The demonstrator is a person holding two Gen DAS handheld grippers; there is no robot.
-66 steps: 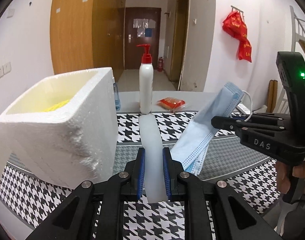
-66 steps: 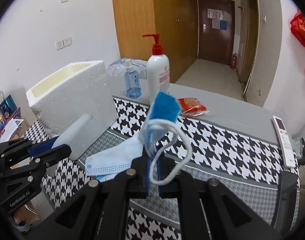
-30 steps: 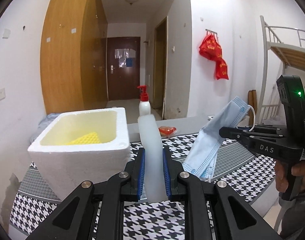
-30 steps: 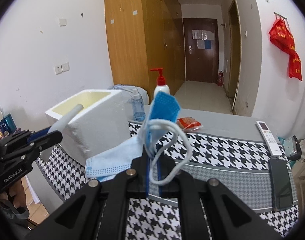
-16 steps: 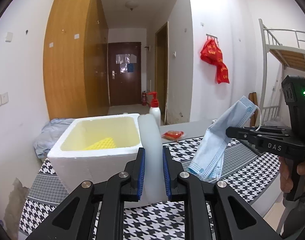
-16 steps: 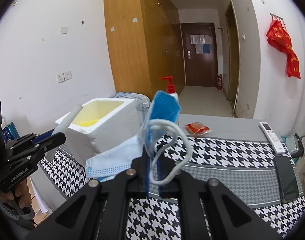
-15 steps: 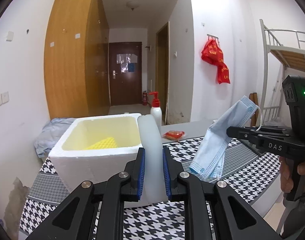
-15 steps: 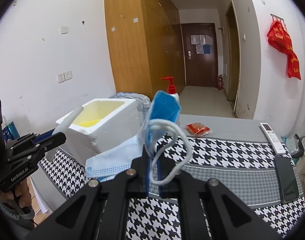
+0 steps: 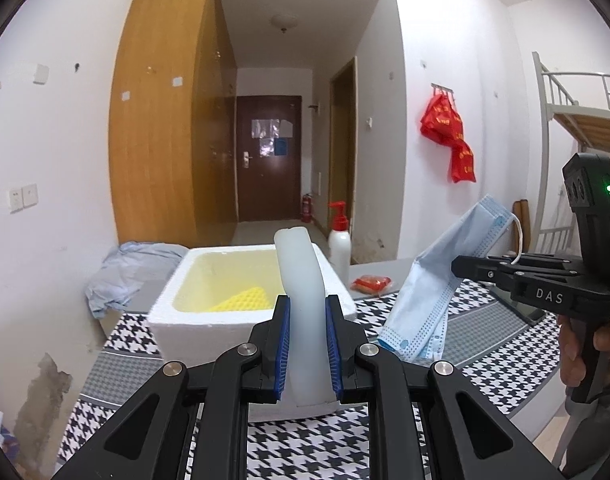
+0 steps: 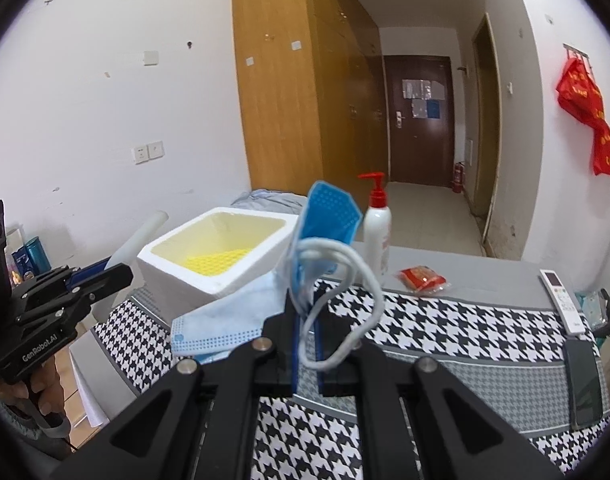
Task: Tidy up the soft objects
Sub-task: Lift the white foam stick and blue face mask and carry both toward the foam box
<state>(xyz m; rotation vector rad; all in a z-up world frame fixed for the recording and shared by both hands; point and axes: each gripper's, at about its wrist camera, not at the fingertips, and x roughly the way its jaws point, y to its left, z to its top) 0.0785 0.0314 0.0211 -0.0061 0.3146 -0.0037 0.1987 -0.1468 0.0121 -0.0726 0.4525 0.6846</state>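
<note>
Our left gripper (image 9: 307, 343) clamped on a white foam strip (image 9: 303, 312) before the foam box (image 9: 193, 322), our right gripper (image 10: 307, 334) pinching a blue face mask (image 10: 229, 316) right of it, houndstooth tablecloth (image 10: 445, 332), wooden wardrobe (image 9: 165, 140) behind

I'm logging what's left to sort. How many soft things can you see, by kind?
Face mask: 1, held in the right gripper
White foam strip: 1, held in the left gripper
Yellow sponge: 1, in the foam box
Total: 3
</note>
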